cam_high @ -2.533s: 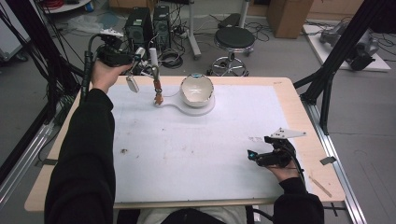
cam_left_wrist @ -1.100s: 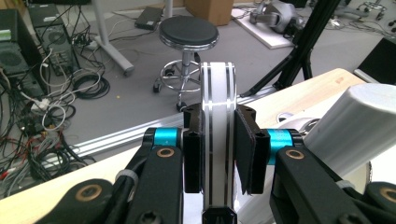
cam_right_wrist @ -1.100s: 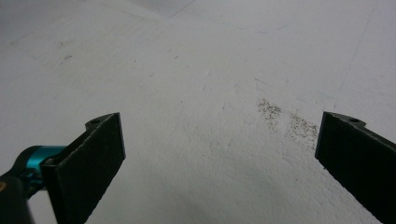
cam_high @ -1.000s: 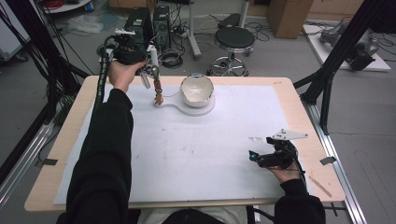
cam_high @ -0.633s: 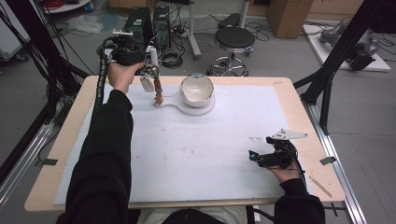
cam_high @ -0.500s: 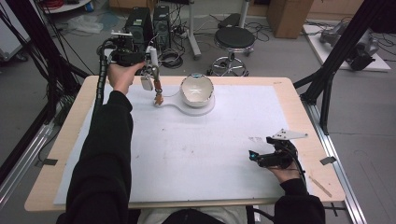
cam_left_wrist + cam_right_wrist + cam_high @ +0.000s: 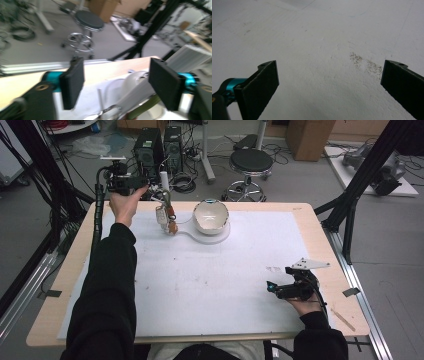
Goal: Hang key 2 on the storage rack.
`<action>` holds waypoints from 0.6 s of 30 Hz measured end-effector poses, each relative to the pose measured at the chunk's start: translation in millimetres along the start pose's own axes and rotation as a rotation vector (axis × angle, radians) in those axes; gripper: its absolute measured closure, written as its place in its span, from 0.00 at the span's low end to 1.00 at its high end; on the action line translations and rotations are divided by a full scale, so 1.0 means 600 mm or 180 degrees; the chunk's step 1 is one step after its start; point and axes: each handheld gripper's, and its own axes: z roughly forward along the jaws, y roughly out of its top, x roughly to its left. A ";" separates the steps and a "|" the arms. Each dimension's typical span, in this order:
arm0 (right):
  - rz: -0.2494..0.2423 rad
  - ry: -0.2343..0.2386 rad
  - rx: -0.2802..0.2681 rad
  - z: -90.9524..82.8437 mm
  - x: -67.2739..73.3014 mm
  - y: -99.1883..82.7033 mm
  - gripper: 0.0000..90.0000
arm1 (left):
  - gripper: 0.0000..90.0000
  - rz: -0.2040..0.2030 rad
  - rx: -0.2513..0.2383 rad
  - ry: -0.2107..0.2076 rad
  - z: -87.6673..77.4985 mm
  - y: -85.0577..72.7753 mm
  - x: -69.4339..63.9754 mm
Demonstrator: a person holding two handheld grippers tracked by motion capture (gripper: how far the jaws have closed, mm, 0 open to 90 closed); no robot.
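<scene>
At the table's far left, beside the bowl, my left gripper has just released the utensil bundle, so I back off gently; right gripper rests with fingers spread.

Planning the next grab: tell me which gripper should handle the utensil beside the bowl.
Left. The left gripper, jaws just opened, hovers right by the utensil near the bowl; the right gripper rests far across the table.

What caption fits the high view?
Left gripper open above small items beside the bowl; right gripper resting open.
</scene>
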 end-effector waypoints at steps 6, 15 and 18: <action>0.0008 0.0000 -0.0004 0.000 0.000 0.000 0.01 | 0.04 0.0365 0.0193 0.0265 -0.008 -0.011 -0.008; 0.0011 -0.0017 0.0003 0.000 -0.002 0.000 0.01 | 0.02 0.0325 0.0143 0.0335 -0.037 -0.029 0.007; -0.0012 -0.0018 0.0008 0.001 -0.002 0.000 0.01 | 0.02 0.0389 0.0194 0.0247 -0.051 -0.040 0.010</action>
